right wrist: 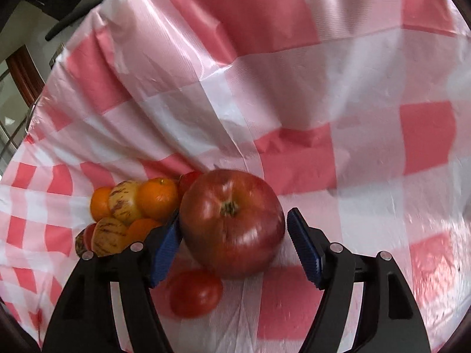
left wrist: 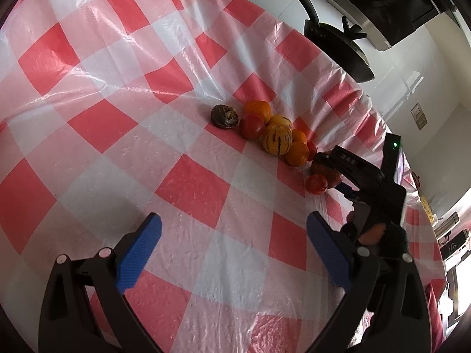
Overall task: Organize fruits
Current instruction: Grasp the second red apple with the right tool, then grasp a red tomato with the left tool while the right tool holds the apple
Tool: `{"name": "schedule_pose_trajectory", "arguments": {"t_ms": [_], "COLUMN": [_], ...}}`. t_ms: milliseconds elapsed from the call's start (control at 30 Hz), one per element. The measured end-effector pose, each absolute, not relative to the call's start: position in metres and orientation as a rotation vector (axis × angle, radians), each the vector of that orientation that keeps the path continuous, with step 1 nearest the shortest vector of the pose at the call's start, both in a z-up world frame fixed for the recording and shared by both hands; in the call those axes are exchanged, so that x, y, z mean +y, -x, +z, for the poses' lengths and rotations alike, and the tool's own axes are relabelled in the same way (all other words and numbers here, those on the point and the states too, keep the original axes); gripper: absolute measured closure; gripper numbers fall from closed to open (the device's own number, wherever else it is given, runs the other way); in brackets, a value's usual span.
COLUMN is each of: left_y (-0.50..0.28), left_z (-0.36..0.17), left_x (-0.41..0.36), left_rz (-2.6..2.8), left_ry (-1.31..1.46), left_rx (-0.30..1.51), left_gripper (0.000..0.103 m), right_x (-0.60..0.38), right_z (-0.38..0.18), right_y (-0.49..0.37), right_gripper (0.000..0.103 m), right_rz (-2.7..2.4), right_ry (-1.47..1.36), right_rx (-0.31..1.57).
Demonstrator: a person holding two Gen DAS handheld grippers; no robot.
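Step in hand: placing or grasping apple (right wrist: 232,223) at end of fruit row (right wrist: 132,214). Right gripper (right wrist: 232,244) spread around apple, right pad apart. Left gripper (left wrist: 234,253) wide, empty. Next: judge closure or withdrawal

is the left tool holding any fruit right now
No, the left tool is open over bare checkered tablecloth, with the fruit pile lying well ahead of it.

Home kitchen/dining area: table w/ red-white checked plastic cloth (left wrist: 188,188), black pan w/ lid (left wrist: 350,50) at its far edge, steel range hood (left wrist: 382,8) above, white walls w/ a switch plate (left wrist: 419,116), flask (left wrist: 447,225) and small items on a side counter
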State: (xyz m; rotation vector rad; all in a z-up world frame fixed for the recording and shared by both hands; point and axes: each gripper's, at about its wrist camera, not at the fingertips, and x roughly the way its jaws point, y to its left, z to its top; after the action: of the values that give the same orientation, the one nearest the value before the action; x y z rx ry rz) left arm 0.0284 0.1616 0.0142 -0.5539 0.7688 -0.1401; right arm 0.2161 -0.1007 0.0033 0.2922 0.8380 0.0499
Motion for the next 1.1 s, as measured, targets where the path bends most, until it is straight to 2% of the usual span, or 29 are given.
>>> {"name": "schedule_pose_trajectory", "arguments": {"t_ms": [100,333,567,667,767,800,867,900,1100], "left_y": [-0.029,-0.044,-0.109,-0.139,-0.164,-0.168,-0.167,-0.165,-0.125], "left_z": [0.014,0.02,0.03,0.027,0.015,0.011,0.01,0.011,0.024], "left_x": [0.159,0.125,0.016,-0.018,-0.039,-0.041,-0.047,-0.048,-0.026], "left_rz": [-0.14,-0.163,-0.165,-0.116,-0.064,-0.05,-0.015,-0.035,-0.049], "left_ry": [0.538,0.436,0.235,0.159,0.091,0.078,0.026,0.025,0.121], "left_rx": [0.777,0.814,0.821,0.854,0.922,0.935,0.917,0.913,0.853], "left_gripper": [0.004,0.004,0.005,0.015,0.031,0.037,0.06,0.065,0.065], "right_x": [-0.108,-0.169,-0.224,-0.222,-0.218,-0.218,-0.226,-0.225,-0.221], "right_z": [0.004,0.007,-0.003,0.0,0.005,0.005,0.006,0.006,0.01], "right_y": [-0.21,-0.135,-0.1,-0.1,-0.096,-0.096,-0.094,-0.093,-0.091], "right_gripper": [0.039,0.039,0.039,0.039,0.039,0.039,0.039,0.039,0.039], "right_rz": [0.078,-0.052,-0.206,-0.2,-0.182,-0.179,-0.178,-0.179,-0.174], "right_ry": [-0.325,-0.524,-0.733,-0.72,-0.686,-0.685,-0.687,-0.681,-0.639], "right_rx": [0.835,0.704,0.611,0.577,0.55,0.545,0.538,0.533,0.511]}}
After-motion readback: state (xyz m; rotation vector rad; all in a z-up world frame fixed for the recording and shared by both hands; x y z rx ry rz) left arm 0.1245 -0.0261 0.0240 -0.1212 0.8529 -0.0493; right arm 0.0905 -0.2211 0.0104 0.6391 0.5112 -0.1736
